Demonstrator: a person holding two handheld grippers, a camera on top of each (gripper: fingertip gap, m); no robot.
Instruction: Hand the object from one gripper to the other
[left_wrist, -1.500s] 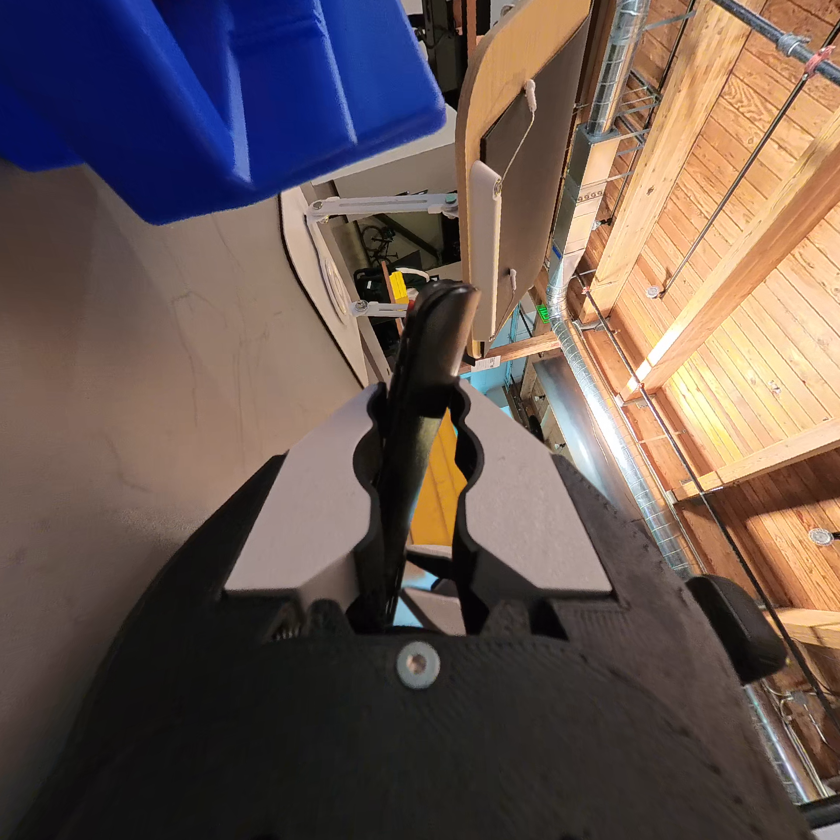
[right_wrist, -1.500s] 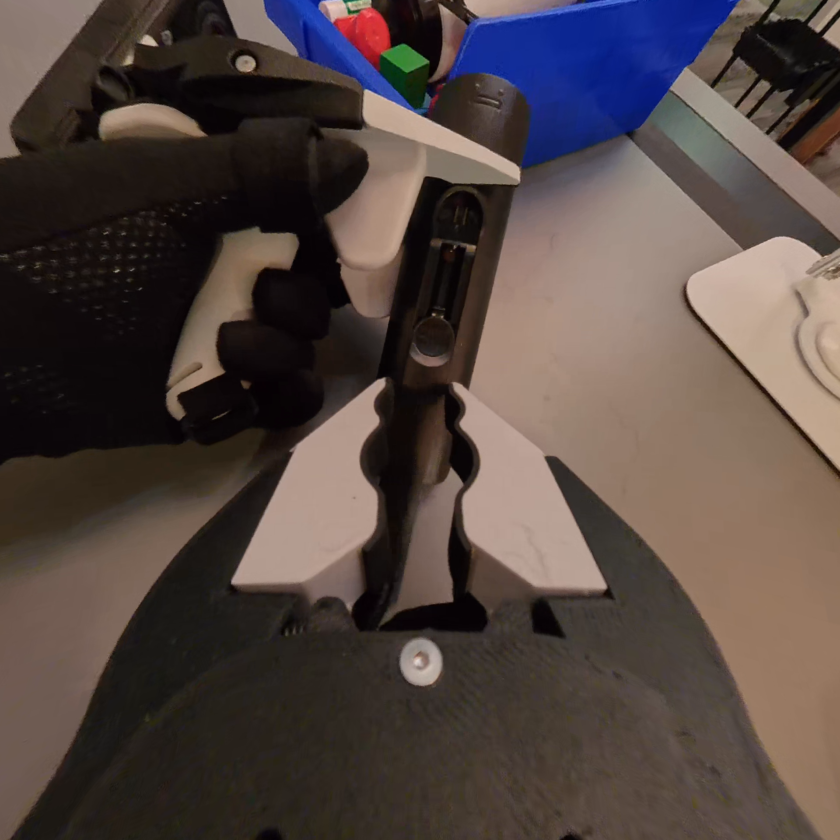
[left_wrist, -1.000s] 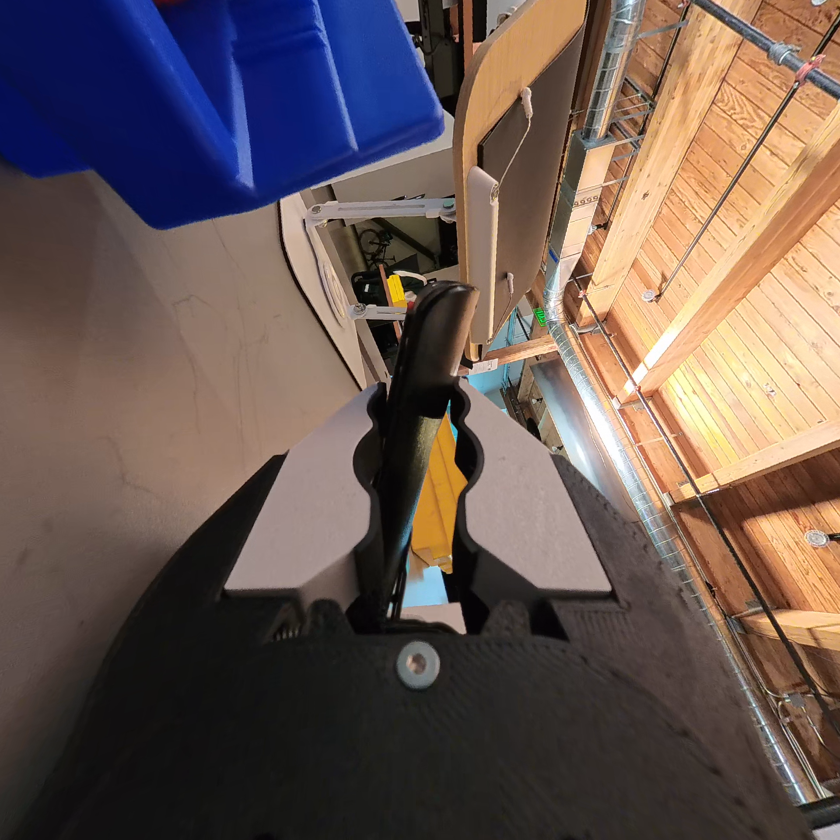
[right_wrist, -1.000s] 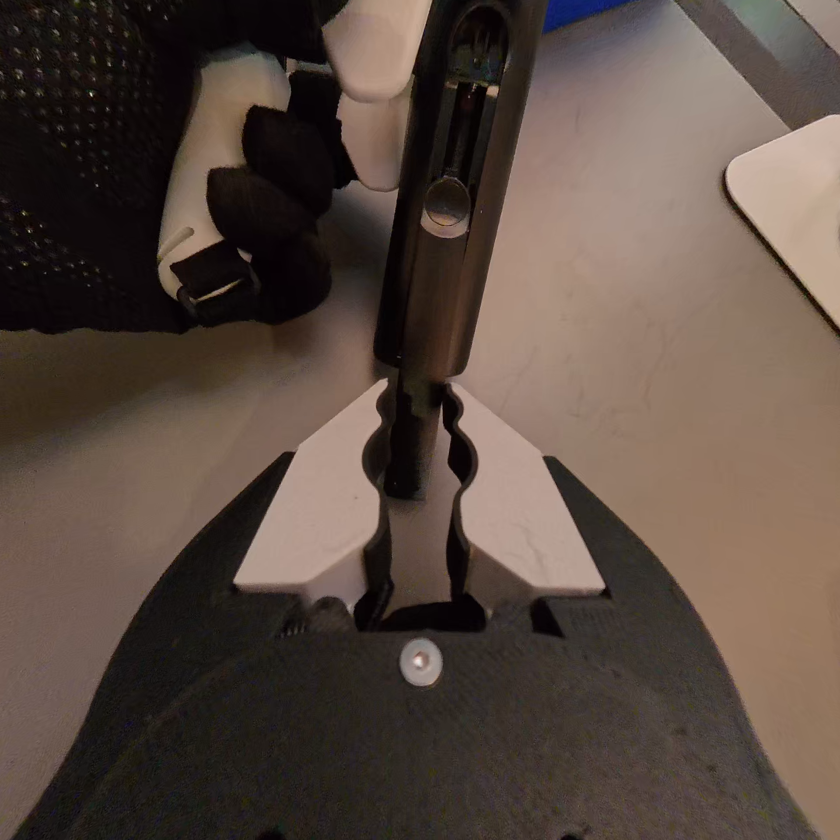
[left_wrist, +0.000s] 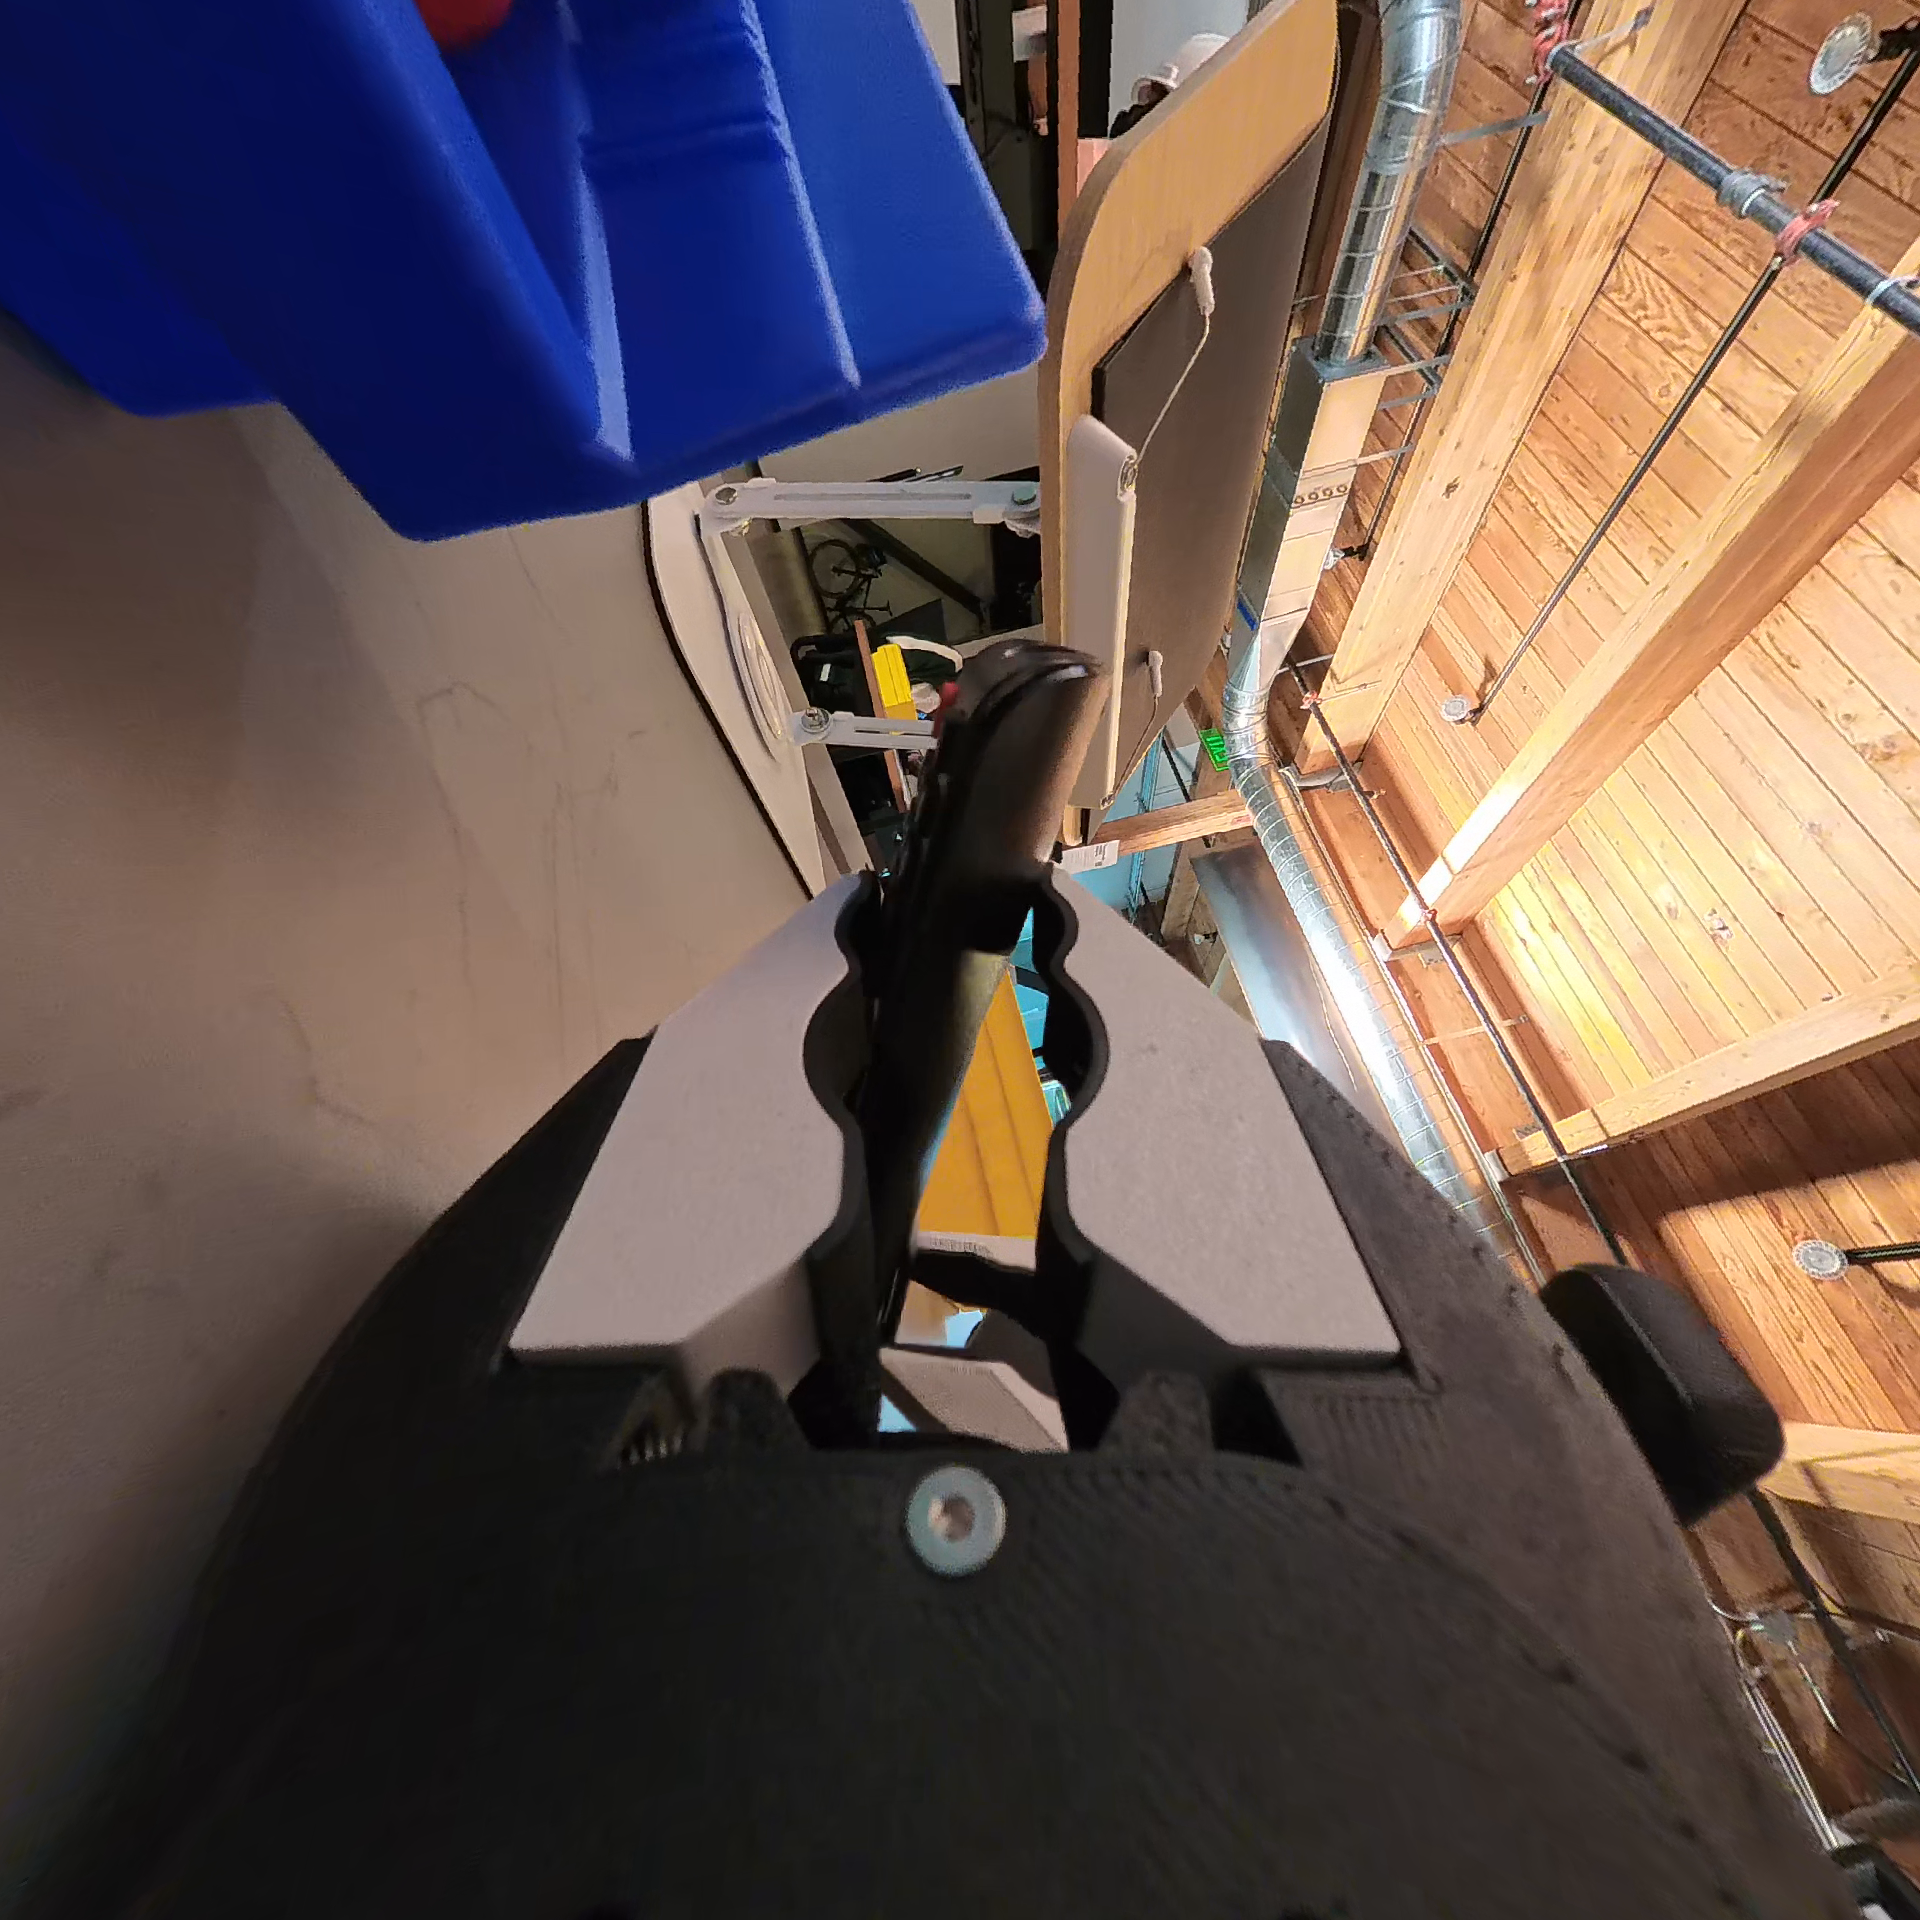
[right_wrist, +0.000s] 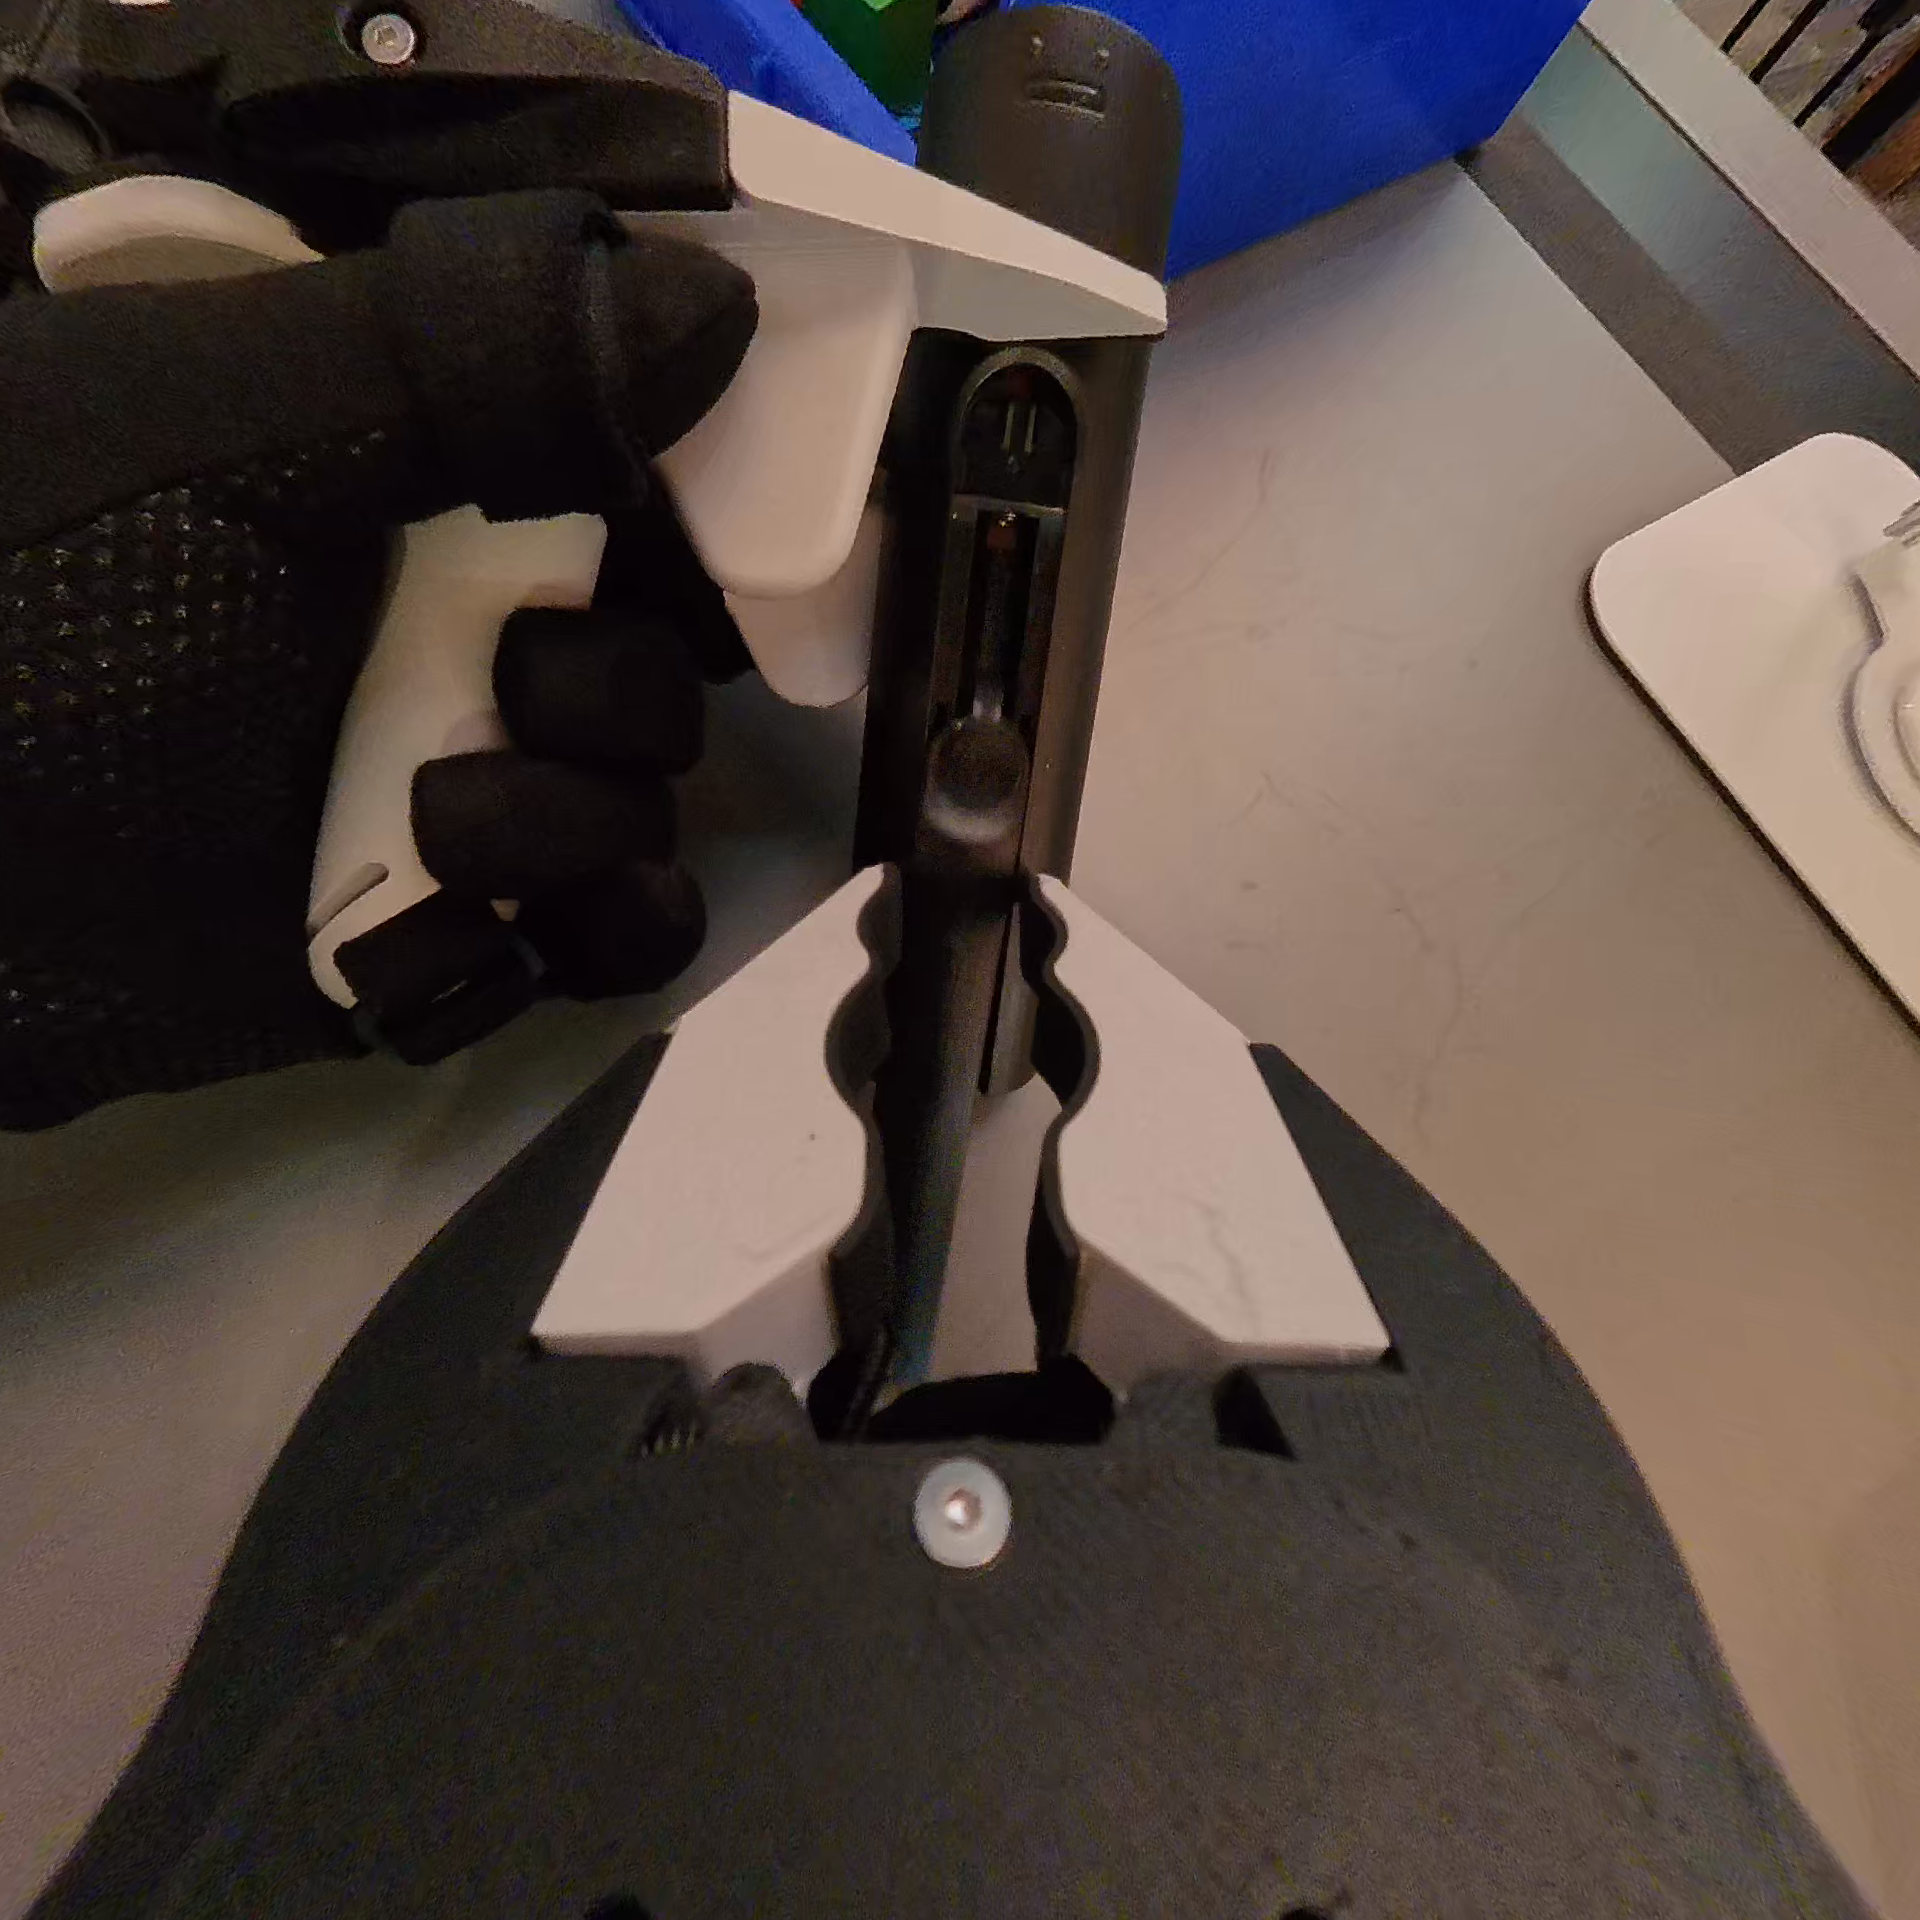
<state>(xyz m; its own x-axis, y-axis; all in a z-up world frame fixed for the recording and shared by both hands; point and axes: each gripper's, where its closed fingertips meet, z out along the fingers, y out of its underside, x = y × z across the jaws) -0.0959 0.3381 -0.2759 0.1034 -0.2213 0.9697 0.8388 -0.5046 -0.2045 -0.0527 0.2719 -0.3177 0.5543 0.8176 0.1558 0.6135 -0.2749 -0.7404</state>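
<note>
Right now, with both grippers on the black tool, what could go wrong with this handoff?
The right gripper seems to pinch only the near end of the black tool; if the left gripper lets go, the long free end may pivot or slip onto the table. Pulling apart while both grip could twist it. The blue bin sits just behind.

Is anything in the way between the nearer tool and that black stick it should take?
Nothing visible. The near end of the black object sits between the fingers of the right tool, while the left tool clamps its far end. Whether the right tool has closed is unclear.
</note>
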